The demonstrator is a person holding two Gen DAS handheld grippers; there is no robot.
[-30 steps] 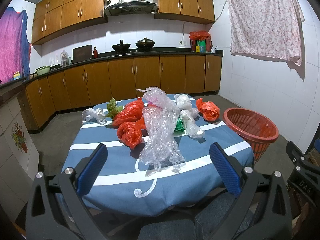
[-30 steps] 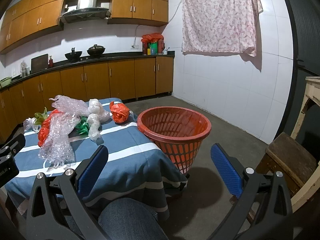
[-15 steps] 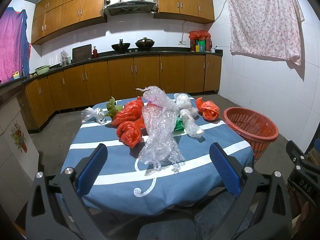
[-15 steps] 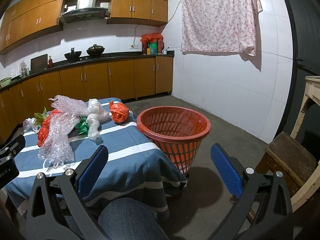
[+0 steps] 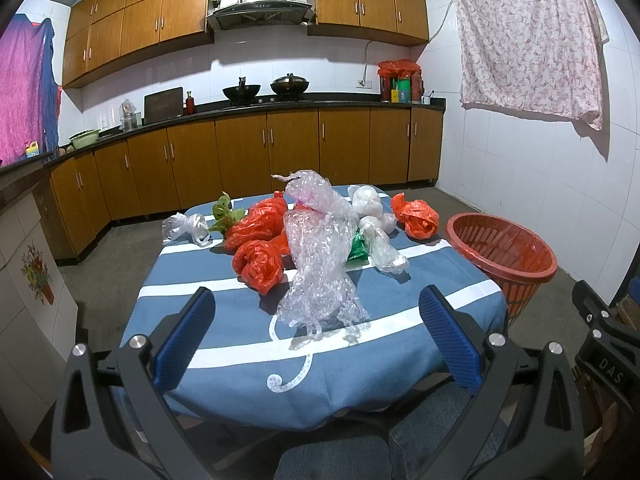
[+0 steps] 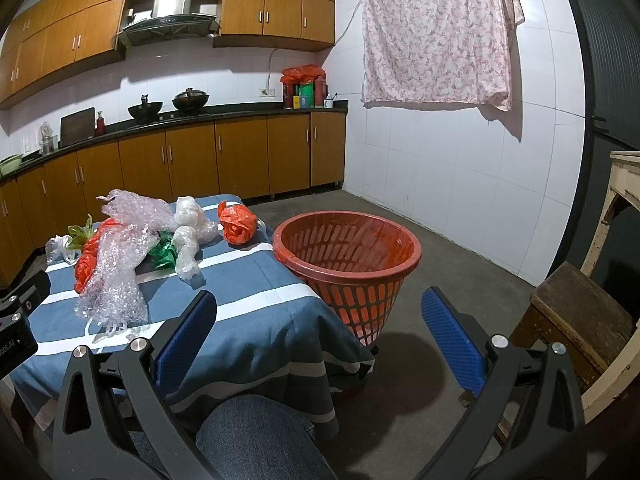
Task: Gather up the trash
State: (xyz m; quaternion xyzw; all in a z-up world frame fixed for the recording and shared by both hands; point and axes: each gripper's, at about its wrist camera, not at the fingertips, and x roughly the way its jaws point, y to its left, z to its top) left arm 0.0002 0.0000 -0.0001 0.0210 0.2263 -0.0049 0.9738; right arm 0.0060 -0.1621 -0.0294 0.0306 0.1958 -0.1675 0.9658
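Left gripper [image 5: 316, 332] spread wide, empty, aimed at table [image 5: 224, 320]. Bubble wrap [image 5: 320, 264] dead ahead, nearest trash, long axis running away from fingers. Right gripper [image 6: 318, 330] also splayed, empty, facing red basket [image 6: 348, 256] off table's right edge. Left likely nearer wrap.

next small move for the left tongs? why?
Probably ease the left tongs forward onto the bubble wrap: they hang open and empty, it is the nearest trash on the table, and the red basket holds none yet.
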